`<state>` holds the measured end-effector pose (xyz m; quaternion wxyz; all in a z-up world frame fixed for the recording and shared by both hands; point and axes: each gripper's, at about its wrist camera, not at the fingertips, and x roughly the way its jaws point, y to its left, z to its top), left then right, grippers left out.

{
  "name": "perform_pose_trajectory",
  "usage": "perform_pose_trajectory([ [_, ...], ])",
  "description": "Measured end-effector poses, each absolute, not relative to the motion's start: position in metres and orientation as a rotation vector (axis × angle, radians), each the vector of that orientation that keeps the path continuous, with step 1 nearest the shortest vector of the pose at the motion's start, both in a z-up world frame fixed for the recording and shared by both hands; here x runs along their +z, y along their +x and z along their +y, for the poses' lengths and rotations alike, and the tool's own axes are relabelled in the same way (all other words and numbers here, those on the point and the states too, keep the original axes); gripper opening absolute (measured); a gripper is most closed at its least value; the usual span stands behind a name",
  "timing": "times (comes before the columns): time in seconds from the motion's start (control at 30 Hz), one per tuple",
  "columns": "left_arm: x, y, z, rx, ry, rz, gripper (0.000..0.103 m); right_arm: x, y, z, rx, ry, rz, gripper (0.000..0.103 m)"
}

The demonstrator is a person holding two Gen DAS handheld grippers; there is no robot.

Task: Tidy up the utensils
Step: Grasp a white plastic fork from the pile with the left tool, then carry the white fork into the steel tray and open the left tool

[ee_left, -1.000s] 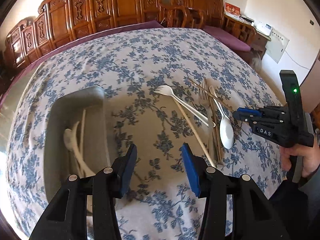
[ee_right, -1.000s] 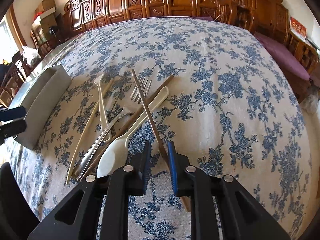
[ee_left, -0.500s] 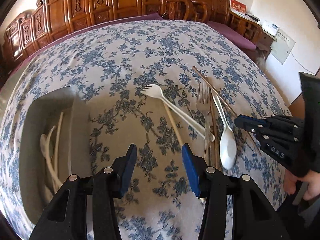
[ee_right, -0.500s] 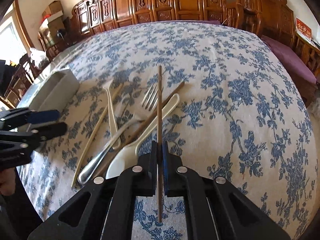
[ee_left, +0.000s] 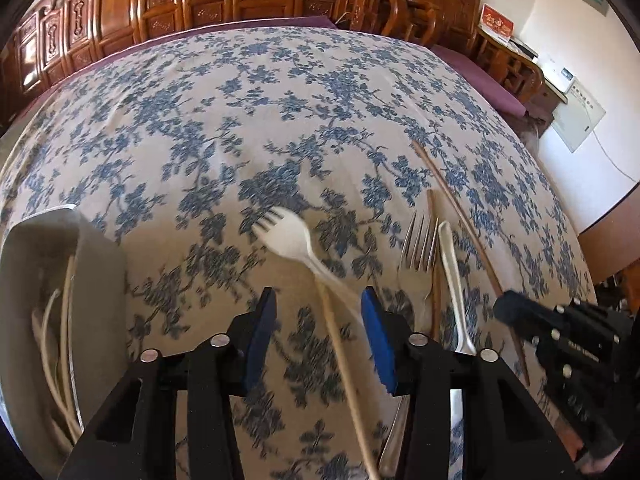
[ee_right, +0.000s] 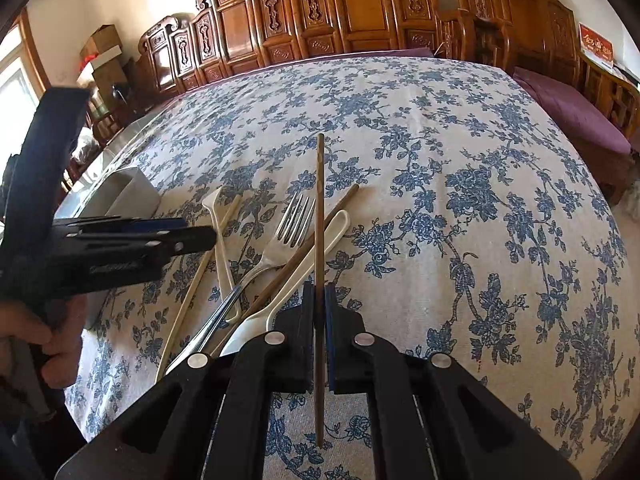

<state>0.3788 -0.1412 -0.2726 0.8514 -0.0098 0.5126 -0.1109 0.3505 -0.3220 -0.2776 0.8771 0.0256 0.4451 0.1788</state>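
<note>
Chopstick [ee_right: 319, 216] tail behind right tongs [ee_right: 319, 300]

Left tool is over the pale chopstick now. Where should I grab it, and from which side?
Probably mid-shaft, from above: the pale chopstick lies flat between the open left tool pads, clear there of the white plastic fork crossing its far end.

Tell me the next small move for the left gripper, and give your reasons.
Probably lower the left gripper a little and close on the cream chopstick. Its jaws, which have just been closing, stand open with that chopstick running between them, not yet pinched. The right gripper already clamps the brown chopstick, and the grey tray beside the pile already holds utensils.
</note>
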Motion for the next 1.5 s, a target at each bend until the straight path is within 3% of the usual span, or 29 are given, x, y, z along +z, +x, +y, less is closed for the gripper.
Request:
perform_pose_trajectory([
  [0.17,-0.280,0.392,-0.146,-0.241,-0.035,1.100,0.023,-0.277,0.350,-0.319,0.381,0.050,0.925,0.006],
  [0.63,-0.259,0.390,-0.160,-0.290,-0.061,1.028,0.005,-0.277,0.350,-0.317,0.389,0.044,0.927,0.006],
  [1.5,-0.179,0.353,-0.155,-0.305,0.044,0.872,0.003,-0.263,0.342,-0.306,0.394,0.033,0.875,0.006],
])
